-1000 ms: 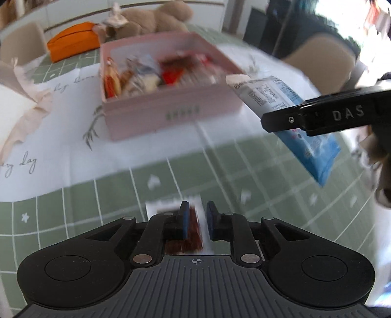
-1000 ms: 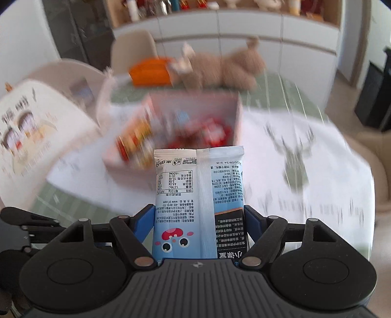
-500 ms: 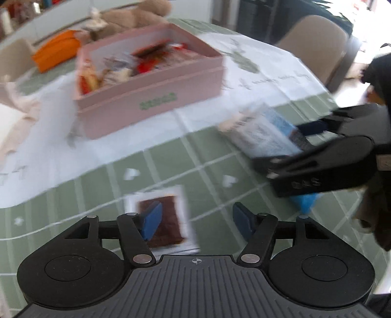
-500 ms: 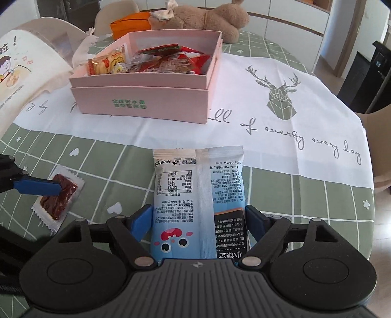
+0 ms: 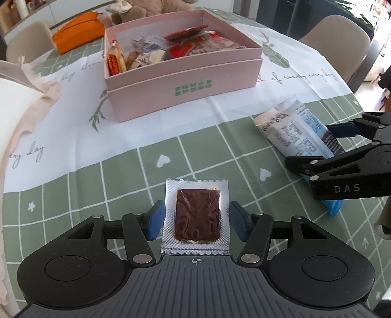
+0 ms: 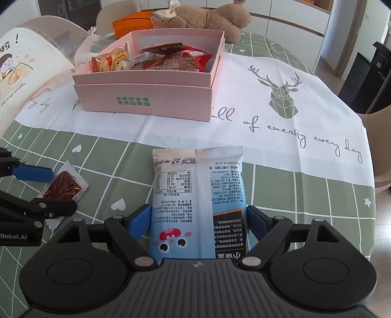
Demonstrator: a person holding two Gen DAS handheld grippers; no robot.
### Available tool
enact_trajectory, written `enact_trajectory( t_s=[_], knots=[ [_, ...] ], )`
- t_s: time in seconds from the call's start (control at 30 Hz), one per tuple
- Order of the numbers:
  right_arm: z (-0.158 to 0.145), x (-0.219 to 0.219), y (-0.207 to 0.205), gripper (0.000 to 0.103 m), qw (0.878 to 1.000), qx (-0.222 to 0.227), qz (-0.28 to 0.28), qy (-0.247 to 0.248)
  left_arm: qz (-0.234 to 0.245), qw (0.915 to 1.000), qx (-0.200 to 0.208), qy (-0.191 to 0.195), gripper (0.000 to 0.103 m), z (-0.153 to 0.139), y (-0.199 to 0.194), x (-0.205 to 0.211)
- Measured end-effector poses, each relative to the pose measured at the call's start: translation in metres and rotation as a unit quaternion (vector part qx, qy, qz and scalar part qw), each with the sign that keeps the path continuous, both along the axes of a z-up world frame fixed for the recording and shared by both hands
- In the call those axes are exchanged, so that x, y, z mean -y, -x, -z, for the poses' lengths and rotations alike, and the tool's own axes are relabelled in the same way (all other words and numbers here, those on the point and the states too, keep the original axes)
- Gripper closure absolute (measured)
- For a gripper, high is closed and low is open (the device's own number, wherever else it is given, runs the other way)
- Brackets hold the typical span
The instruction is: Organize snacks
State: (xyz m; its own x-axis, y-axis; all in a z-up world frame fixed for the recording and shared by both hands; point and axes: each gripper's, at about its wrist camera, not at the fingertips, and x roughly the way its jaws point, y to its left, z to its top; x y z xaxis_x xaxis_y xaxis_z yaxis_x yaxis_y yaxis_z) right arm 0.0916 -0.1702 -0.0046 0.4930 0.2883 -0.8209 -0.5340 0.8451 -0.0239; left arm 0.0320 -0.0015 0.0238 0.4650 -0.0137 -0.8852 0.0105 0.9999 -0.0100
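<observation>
A foil packet of dark red jerky (image 5: 197, 208) lies flat on the green checked tablecloth. My left gripper (image 5: 196, 221) straddles it; its jaws are closing, and the blue pads (image 5: 156, 220) stand just off the foil edges. A blue and white snack bag (image 6: 195, 186) rests on the table to the right. My right gripper (image 6: 198, 216) is shut on its lower sides. The pink box (image 5: 185, 80) with several snacks in it stands behind both. The right wrist view shows the left gripper (image 6: 61, 190) around the jerky packet (image 6: 64, 186).
A teddy bear (image 6: 210, 17) and an orange pouch (image 5: 75, 29) lie behind the box. A clear bag with a cartoon print (image 6: 19, 73) stands at the left. Beige chairs (image 5: 337, 46) ring the table, and the table edge runs close on the right.
The left gripper opened from nearly shut and now frames the jerky packet. The right gripper came down with the blue bag, which now rests on the table.
</observation>
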Motion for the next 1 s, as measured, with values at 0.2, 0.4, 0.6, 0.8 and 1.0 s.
enact_trajectory(
  t_s=[0.2, 0.4, 0.6, 0.8, 1.0],
  knots=[
    [-0.011, -0.003, 0.005, 0.020, 1.000, 0.009, -0.010, -0.001, -0.002, 0.9997, 0.011, 0.021, 0.053, -0.008, 0.004, -0.002],
    [-0.035, -0.006, 0.007, 0.021, 0.999, 0.031, -0.021, -0.014, -0.015, 0.9989, 0.022, 0.040, 0.087, -0.017, 0.005, -0.013],
    [-0.039, -0.009, 0.003, 0.021, 0.999, 0.035, -0.027, -0.010, -0.025, 0.9978, 0.025, 0.056, 0.086, -0.017, 0.011, -0.026],
    [-0.015, 0.000, 0.003, 0.021, 1.000, 0.007, -0.012, 0.000, -0.028, 0.9976, 0.036, 0.051, 0.081, -0.021, 0.016, -0.028],
    [0.002, 0.008, 0.005, 0.018, 1.000, -0.007, 0.004, -0.008, -0.009, 0.9989, 0.033, 0.033, 0.080, -0.023, 0.019, -0.022]
  ],
)
